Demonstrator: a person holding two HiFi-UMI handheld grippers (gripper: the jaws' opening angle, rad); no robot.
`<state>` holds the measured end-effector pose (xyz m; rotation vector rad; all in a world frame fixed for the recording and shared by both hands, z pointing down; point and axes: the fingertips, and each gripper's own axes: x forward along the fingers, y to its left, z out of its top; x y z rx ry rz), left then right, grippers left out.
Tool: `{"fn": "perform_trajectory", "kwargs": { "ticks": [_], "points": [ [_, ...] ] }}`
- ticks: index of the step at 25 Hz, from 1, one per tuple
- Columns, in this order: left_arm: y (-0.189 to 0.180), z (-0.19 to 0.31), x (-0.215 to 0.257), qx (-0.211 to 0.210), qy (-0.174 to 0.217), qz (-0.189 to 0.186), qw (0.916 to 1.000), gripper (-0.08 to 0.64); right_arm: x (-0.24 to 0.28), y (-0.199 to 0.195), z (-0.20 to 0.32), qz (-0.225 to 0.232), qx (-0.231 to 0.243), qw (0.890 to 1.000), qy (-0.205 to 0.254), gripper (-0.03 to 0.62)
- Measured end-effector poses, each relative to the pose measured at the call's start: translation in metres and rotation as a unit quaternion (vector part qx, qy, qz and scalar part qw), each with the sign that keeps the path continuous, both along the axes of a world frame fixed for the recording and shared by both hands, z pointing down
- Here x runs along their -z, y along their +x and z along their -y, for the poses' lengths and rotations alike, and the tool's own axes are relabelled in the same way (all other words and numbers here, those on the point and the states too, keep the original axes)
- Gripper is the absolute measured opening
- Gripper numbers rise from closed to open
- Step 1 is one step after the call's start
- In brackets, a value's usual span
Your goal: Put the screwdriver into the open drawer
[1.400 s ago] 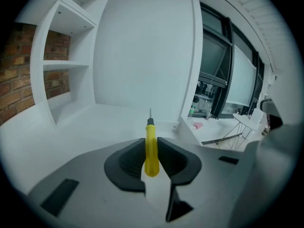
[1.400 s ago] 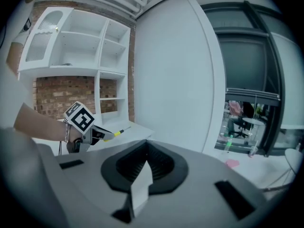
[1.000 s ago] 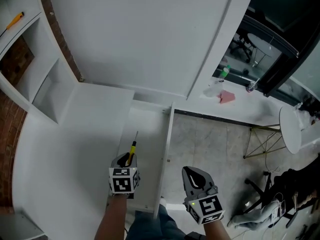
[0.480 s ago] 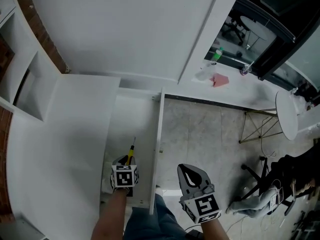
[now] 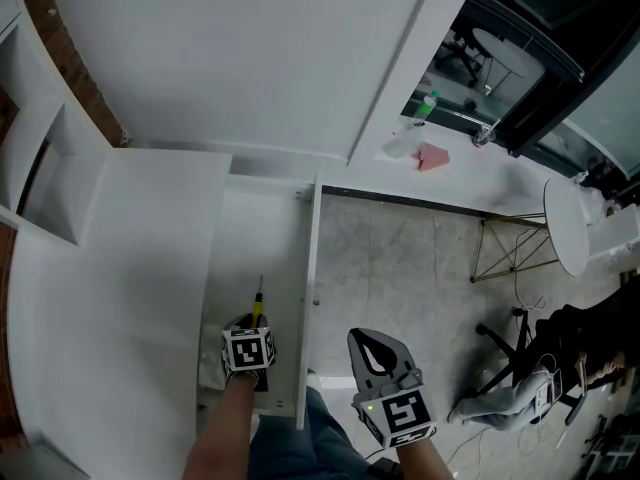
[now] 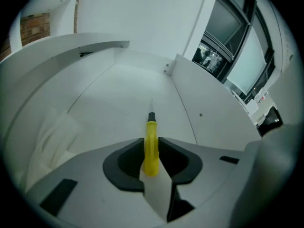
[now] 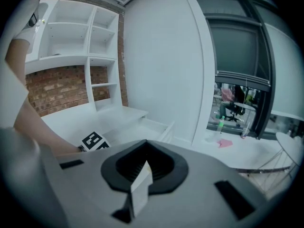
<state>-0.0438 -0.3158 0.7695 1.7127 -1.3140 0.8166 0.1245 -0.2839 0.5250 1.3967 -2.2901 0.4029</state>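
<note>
The head view looks steeply down, taking in the open drawer (image 5: 250, 238), the white table (image 5: 120, 268) left of it and the floor (image 5: 400, 258) to the right, with the left tool (image 5: 248, 323) and right tool (image 5: 378, 351) at its lower edge. The left gripper view sits close behind its jaws, aimed down into that drawer. The right gripper view faces more level toward the shelves (image 7: 80, 37), sharing drawer and left tool with the head view
</note>
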Motion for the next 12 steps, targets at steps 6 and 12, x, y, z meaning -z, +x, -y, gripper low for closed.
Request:
{"fn": "perform_trajectory", "kwargs": {
  "ticks": [6,12],
  "points": [
    [-0.002,0.004,0.019,0.002,0.020,-0.008,0.9998,0.216,0.009,0.001,0.001,-0.006,-0.001,1.000,0.008,0.011],
    [-0.010,0.011,0.079,0.006,0.086,-0.022,0.9961,0.218,0.036,0.005,0.012,-0.001,-0.006,0.999,0.045,0.011]
  ]
}}
